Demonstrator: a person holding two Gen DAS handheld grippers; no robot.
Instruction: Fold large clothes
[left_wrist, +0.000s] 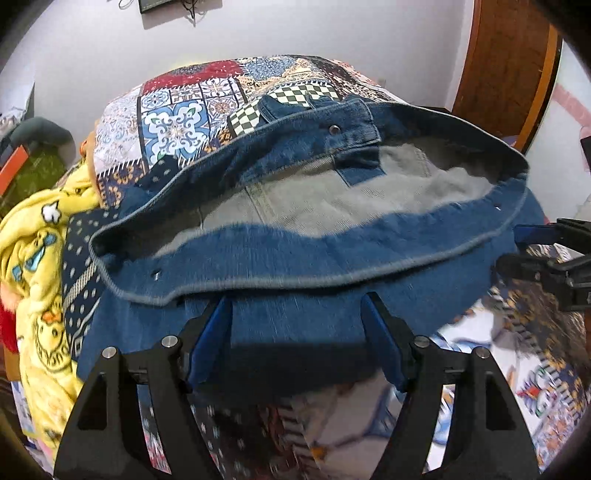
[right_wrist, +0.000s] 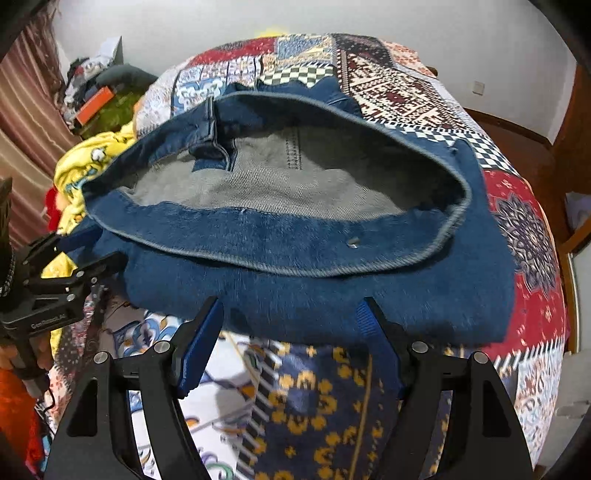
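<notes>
Our left gripper (left_wrist: 297, 314) hangs with its blue-padded fingers spread wide, holding nothing, over the near edge of the jeans (left_wrist: 295, 258). Our right gripper (right_wrist: 291, 317) is likewise spread and empty at the same denim edge. The jeans lie on the bed, waistband gaping in an oval that shows the pale grey inner weave and a metal button (left_wrist: 334, 129). Beneath them spreads a patchwork bedspread (right_wrist: 406, 92) of tile and checker prints, with a crumpled yellow cartoon blanket (left_wrist: 40, 258) beside it.
</notes>
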